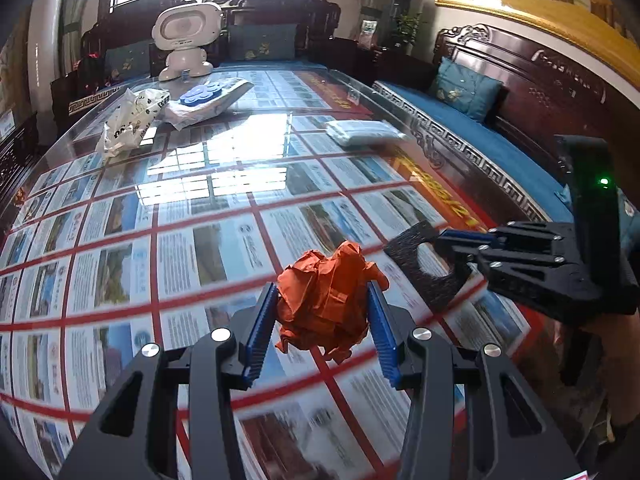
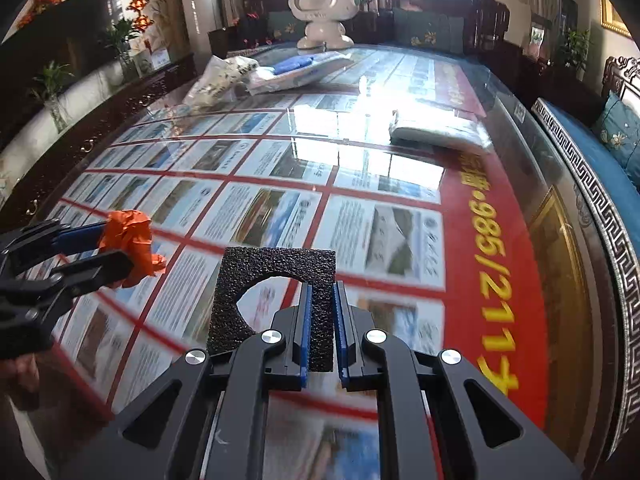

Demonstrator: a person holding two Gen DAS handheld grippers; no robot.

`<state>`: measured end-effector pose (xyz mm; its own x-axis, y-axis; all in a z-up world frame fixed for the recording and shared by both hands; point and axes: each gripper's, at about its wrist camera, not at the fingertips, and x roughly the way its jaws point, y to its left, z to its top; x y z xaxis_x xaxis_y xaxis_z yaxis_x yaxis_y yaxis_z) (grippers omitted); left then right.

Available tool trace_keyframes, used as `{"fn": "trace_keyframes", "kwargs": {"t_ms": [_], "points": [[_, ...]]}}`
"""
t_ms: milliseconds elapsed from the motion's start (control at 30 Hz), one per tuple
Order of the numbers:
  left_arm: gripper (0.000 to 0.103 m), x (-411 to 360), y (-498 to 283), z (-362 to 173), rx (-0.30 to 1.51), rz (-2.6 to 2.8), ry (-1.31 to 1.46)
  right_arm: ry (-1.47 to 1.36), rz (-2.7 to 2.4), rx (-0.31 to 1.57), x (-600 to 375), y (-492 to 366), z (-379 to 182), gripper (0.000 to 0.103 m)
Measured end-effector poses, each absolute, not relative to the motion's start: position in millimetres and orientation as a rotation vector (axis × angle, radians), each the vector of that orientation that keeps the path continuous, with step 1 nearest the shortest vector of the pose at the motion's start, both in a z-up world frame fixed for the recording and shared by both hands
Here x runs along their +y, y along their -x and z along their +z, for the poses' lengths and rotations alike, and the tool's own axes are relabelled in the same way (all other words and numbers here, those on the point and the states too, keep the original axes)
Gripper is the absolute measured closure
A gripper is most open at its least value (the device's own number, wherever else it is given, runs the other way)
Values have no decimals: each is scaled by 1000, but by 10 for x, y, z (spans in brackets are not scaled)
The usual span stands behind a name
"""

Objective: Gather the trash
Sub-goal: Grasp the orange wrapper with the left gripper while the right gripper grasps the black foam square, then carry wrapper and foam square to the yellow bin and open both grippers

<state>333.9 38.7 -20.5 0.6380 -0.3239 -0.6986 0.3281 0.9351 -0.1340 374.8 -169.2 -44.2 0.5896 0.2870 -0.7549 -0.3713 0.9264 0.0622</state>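
Two trash pieces are gripped above the glass table (image 1: 200, 184) for collection: crumpled orange paper (image 1: 326, 300) by the left gripper (image 1: 326, 320), black foam scrap (image 2: 276, 296) by the right gripper (image 2: 322, 332).

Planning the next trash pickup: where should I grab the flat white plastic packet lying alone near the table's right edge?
Take the flat white plastic packet across its short width, coming from above; it lies flat on the glass tabletop, so its thin edges offer little.

The left gripper (image 1: 324, 300) squeezes a ball of orange paper (image 1: 326, 300) between its blue pads. The right gripper (image 2: 321, 328), just beside it, pinches a black foam piece (image 2: 272, 280).
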Motion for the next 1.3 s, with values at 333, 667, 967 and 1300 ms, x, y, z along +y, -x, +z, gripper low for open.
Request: {"fn": "trace_keyframes", "kwargs": {"t_ms": [333,667,967,1300], "points": [[57,195,-2201,66,749,-490,-50,0,522,790,-2135,-2392,-102,92],[57,-48,-692,-222,795,-542,-117,-18,632,764,-2293,-781,-54,92],[57,-113,231,-495,850,-565,-139,16,674,772,-2217,223,-251,92],[57,-203,718,-1445,1056,-608,-113,-109,656,976,-2257,757,-1212,92]]}}
